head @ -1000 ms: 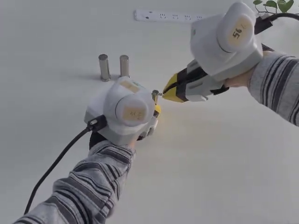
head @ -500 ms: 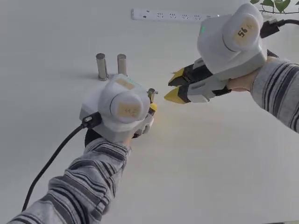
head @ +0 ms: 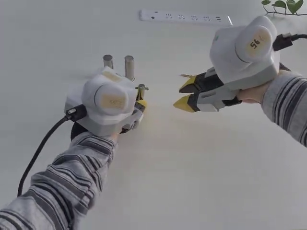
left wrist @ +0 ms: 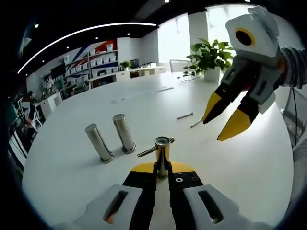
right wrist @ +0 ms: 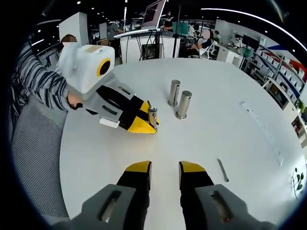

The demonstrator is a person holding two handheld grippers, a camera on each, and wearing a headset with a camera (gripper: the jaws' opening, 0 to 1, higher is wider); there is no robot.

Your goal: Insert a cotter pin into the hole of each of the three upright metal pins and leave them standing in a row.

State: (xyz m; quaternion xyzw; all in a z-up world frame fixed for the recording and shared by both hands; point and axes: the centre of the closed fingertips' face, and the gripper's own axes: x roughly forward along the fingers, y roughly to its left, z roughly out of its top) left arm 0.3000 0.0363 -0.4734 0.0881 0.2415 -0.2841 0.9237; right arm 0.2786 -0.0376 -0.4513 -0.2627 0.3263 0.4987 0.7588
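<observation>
My left gripper (left wrist: 162,175) is shut on the lower part of an upright metal pin (left wrist: 162,148), and a cotter pin (left wrist: 152,150) sticks through the hole near its top. In the head view this held pin (head: 140,90) stands just right of two free upright metal pins (head: 108,61) (head: 129,67). My right gripper (head: 185,94) hovers open to the right of the held pin, apart from it, with nothing between its yellow tips. Its own view has its jaws (right wrist: 163,168) spread and the left gripper (right wrist: 122,111) beyond them.
Two loose cotter pins (left wrist: 184,115) (left wrist: 195,123) lie on the white table (head: 182,163) beyond the right gripper; one (right wrist: 223,170) lies right of my right jaw. A power strip (head: 184,17) lies at the far edge, a plant (head: 283,5) at the back right.
The right gripper has opened and drawn back to the right, leaving the cotter pin in the held pin. The left gripper has carried that pin left, closer to the two standing pins.
</observation>
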